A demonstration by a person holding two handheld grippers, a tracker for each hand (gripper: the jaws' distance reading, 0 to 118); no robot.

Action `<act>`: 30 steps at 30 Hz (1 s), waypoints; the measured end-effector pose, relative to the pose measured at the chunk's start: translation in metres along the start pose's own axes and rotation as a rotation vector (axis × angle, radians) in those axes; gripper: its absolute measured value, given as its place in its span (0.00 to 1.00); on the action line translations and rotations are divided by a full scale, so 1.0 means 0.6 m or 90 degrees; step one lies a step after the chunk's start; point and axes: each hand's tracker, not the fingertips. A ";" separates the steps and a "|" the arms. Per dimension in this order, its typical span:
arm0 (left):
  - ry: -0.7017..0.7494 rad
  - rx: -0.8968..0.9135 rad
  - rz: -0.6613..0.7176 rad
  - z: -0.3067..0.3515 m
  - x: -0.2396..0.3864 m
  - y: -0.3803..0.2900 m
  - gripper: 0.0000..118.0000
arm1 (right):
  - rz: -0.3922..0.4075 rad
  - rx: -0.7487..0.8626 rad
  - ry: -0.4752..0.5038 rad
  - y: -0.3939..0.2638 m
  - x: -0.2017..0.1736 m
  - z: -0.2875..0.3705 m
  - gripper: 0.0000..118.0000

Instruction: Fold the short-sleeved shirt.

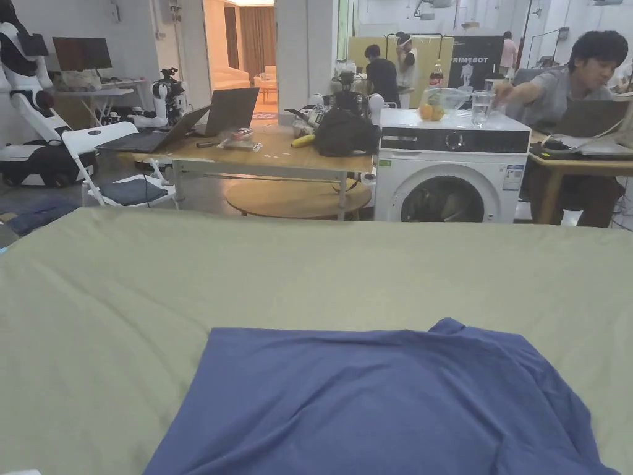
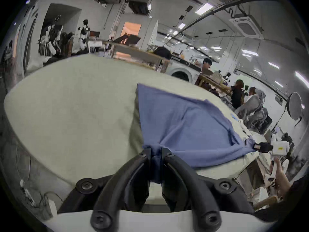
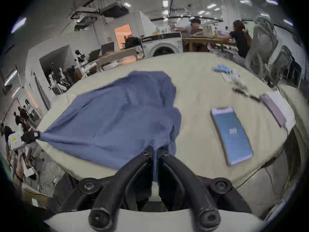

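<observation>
A: Shirt [image 1: 377, 402], blue, lies across the lower middle and lower right of the head view, on a pale green cloth-covered table [image 1: 123, 309]. Its far edge runs straight, with a small peak right of centre.

B: And beyond the table?

A: A washing machine [image 1: 454, 170] at upper right, a wooden desk with laptops [image 1: 247, 151] left of it, and a person [image 1: 575, 80] seated at the far right edge.

B: Left gripper view?

A: The left gripper [image 2: 156, 152] sits at lower centre, its black jaws pressed together with a bunch of the shirt's edge pinched between them. The cloth fans out from there toward the middle right of the frame. At the right edge the right gripper [image 2: 257, 146] pinches the shirt's other near corner, so the hem is drawn taut between the two.

B: Right gripper view?

A: Much the same, mirrored. The right gripper's jaws at lower centre are closed on a fold of blue fabric. The shirt spreads up and left across the table; at the left edge the left gripper grips the opposite corner. A phone [image 3: 232, 136] with a lit screen lies flat at centre right, apart from the shirt.
</observation>
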 end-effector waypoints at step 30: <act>-0.064 0.256 -0.193 0.029 0.272 0.127 0.00 | 0.155 0.295 0.043 0.087 -0.205 0.020 0.00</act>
